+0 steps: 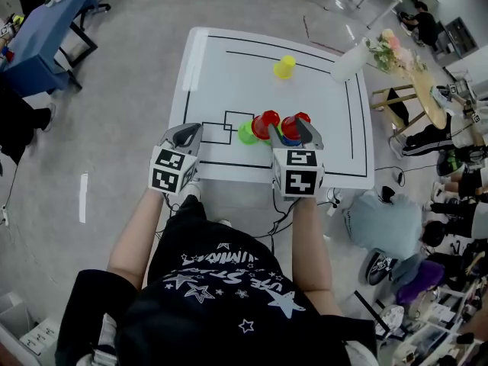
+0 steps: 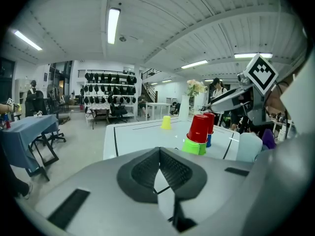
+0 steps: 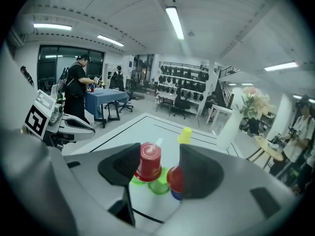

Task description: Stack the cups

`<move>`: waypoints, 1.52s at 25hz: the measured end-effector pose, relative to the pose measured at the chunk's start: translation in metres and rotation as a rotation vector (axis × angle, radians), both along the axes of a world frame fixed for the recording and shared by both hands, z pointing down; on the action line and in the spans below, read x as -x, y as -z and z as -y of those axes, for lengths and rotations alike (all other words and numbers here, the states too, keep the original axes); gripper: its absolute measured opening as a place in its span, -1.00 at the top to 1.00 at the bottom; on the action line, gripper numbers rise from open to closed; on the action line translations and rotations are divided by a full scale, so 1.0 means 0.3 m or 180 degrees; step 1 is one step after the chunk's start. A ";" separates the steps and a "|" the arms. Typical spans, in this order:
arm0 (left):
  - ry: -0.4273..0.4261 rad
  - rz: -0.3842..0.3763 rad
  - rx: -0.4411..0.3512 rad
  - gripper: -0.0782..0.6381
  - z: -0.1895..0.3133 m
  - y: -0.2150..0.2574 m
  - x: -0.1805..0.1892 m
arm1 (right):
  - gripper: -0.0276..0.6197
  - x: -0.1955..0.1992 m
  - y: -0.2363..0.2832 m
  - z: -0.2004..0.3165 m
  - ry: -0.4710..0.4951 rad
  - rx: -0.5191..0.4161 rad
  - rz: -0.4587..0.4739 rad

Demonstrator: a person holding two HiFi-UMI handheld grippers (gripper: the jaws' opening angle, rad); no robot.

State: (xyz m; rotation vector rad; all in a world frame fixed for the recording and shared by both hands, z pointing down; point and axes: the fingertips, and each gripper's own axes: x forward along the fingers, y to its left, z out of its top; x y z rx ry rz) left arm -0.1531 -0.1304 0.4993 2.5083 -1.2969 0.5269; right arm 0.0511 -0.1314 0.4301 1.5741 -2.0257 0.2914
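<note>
Red-on-green stack on the surface, neither gripper holding anything

Red cup (image 2: 199, 128) sits upside down on a green cup (image 2: 193, 146) near the front edge of the white surface (image 1: 229, 75). A second red cup (image 2: 210, 121) sits just beside it, upside down on a blue cup (image 2: 209, 141). Yellow cup (image 1: 284, 67) stands alone, upside down, well apart toward the far side. Right gripper (image 3: 158, 159) hangs above and just behind the two stacks with its jaws wide apart and the pads on nothing; the first red cup shows through the gap, beyond the tips. Left gripper (image 2: 158, 154) is off to the left of the cups over the front edge, jaws closed tip to tip with nothing between them.
</note>
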 end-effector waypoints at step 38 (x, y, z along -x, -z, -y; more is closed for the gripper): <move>-0.0046 -0.0059 -0.0071 0.75 0.493 0.027 -0.229 | 0.22 -0.507 -0.096 0.673 0.0626 -0.0122 0.0244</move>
